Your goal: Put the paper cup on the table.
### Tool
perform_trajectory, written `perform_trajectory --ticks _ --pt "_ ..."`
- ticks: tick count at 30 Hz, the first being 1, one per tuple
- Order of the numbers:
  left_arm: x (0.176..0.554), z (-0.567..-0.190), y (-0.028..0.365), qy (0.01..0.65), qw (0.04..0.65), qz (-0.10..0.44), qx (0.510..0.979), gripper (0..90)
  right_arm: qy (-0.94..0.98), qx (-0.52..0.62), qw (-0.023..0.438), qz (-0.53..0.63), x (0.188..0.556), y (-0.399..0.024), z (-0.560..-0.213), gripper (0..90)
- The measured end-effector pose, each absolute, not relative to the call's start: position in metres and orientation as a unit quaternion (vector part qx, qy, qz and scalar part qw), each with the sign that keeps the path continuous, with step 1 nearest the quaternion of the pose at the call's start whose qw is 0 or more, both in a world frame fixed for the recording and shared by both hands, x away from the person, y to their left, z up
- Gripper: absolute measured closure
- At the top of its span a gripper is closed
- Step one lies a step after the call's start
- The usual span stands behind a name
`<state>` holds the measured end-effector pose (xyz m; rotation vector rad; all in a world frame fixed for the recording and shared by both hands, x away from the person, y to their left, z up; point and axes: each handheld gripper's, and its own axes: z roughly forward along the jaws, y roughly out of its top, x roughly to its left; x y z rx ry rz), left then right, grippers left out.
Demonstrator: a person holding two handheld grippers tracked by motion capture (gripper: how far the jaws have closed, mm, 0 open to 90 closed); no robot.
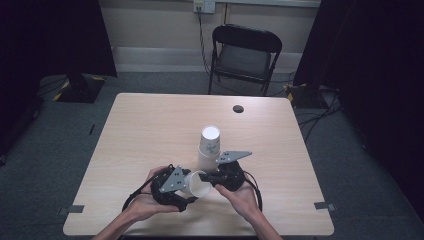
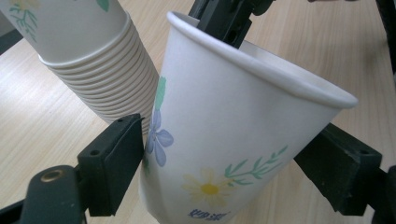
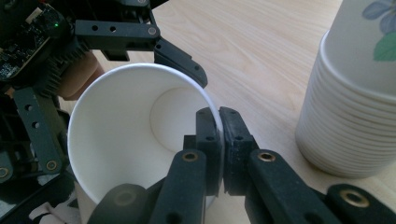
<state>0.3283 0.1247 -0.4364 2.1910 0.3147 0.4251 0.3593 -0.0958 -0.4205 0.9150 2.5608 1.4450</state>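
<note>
Right gripper point(image 3: 219, 135): jaws pressed together on the rim of one paper cup point(image 3: 140, 140), one jaw inside the mouth, one outside; cup held tipped, just above the near middle of the table point(image 1: 150, 125).
Left gripper point(image 2: 224, 163): jaws set either side of the same cup's wall, both seeming to touch it without denting.
Stack of cups point(image 1: 209, 147): nested, mouths down, just beside the held cup.
Handling, by judgement: very light, thin-walled, crushes easily; the rolled rim is the stiffest hold, the mid-wall takes gentle pressure only.
Views: left gripper view gives the floral print; right gripper view gives the plain white interior and the rim pinch; high view gives both hands meeting near the table's front edge
</note>
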Motion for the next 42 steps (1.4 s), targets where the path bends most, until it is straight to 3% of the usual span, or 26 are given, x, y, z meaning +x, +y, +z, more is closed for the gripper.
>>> perform_trajectory --ticks 5,17,21,24,42 --pt "0.3266 -0.434 0.1245 0.137 0.446 0.153 0.871 27.9 0.829 0.292 0.053 0.475 0.3571 -0.0955 -0.4177 84.7" --pt "0.33 -0.4317 0.1284 0.155 0.467 0.128 0.861 30.0 0.813 0.292 0.054 0.501 0.3567 -0.0984 -0.4156 82.3" --pt "0.3334 -0.4336 0.1298 0.168 0.478 0.1 0.856 29.6 0.805 0.29 0.061 0.514 0.3561 -0.1013 -0.4136 79.9" --pt "0.3341 -0.4335 0.1308 0.173 0.481 0.097 0.854 29.7 0.803 0.29 0.062 0.518 0.356 -0.1029 -0.4136 83.9" --pt "0.332 -0.4314 0.1245 0.172 0.483 0.117 0.851 22.4 0.804 0.301 0.048 0.51 0.3553 -0.0964 -0.415 88.0"
